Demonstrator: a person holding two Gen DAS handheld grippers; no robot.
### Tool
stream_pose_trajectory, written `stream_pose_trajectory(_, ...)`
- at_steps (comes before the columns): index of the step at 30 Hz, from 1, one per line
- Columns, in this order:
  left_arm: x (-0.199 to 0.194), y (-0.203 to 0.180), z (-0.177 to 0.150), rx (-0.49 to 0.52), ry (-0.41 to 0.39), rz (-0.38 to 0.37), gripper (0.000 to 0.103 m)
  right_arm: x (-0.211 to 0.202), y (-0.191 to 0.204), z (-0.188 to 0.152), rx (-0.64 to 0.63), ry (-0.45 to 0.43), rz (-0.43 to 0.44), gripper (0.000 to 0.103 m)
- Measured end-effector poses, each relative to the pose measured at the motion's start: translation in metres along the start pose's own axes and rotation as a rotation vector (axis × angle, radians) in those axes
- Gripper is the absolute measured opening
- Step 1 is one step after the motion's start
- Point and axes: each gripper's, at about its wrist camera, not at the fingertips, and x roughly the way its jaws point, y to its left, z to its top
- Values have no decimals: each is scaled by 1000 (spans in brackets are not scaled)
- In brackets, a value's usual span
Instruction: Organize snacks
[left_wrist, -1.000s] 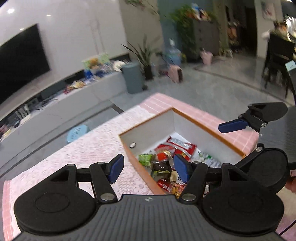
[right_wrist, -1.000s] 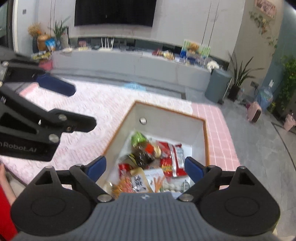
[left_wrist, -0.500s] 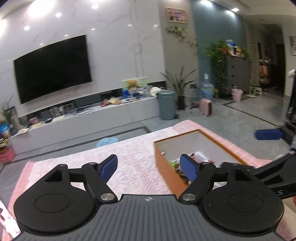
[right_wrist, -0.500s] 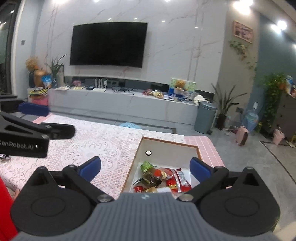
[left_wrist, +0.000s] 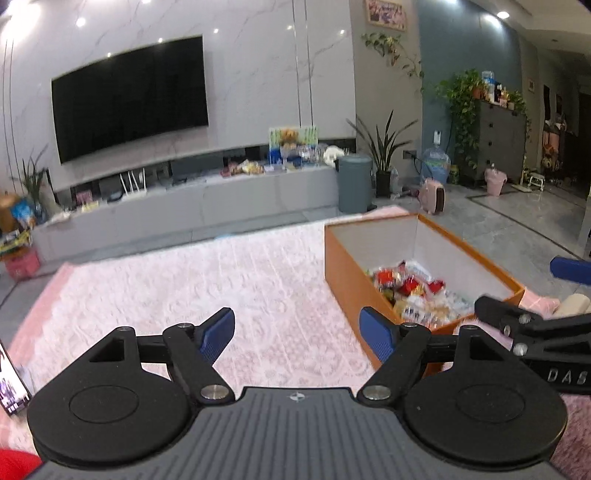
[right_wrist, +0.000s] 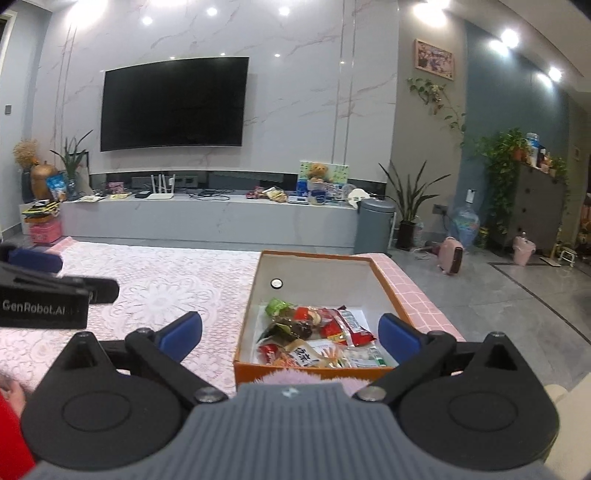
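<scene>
The snacks (right_wrist: 317, 339) are all piled in the orange box (right_wrist: 295, 371), which sits on the pink lace worktop (right_wrist: 166, 295) toward its right end. My right claw (right_wrist: 290, 330) hangs just in front of the box, wide open and empty. My left claw (left_wrist: 297, 332) is over bare cloth beside the box, spread wide too, nothing in it.

My right gripper (right_wrist: 290, 330) low in frame, jaws spread wide after just opening, nothing between blue pads (right_wrist: 399, 332). Ahead: orange box (right_wrist: 295, 371) on pink lace tablecloth (right_wrist: 155, 291), white inside, snack packets (right_wrist: 317, 339) heaped at near end, far end bare. I see left gripper (right_wrist: 48, 291) at left edge, clear of box. Black TV (right_wrist: 173, 103) on marble wall beyond.
</scene>
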Motion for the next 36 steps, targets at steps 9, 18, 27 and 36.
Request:
stream_pose_trajectory(9,14,8,-20,-34,71,15,90,29,8,-19,-26,29,-59,99)
stream_pose_trajectory(18,24,14,-29,-70,122,9,90,38,-1,-25,41,41,-48,99)
stream_pose_trajectory(27,21,12,-26,-65,134,13,90,41,-1,-26,43,46,-49,99)
stream_pose_trajectory(36,19,9,-23,-60,129,19,90,45,-11,-27,99,52,-28,99)
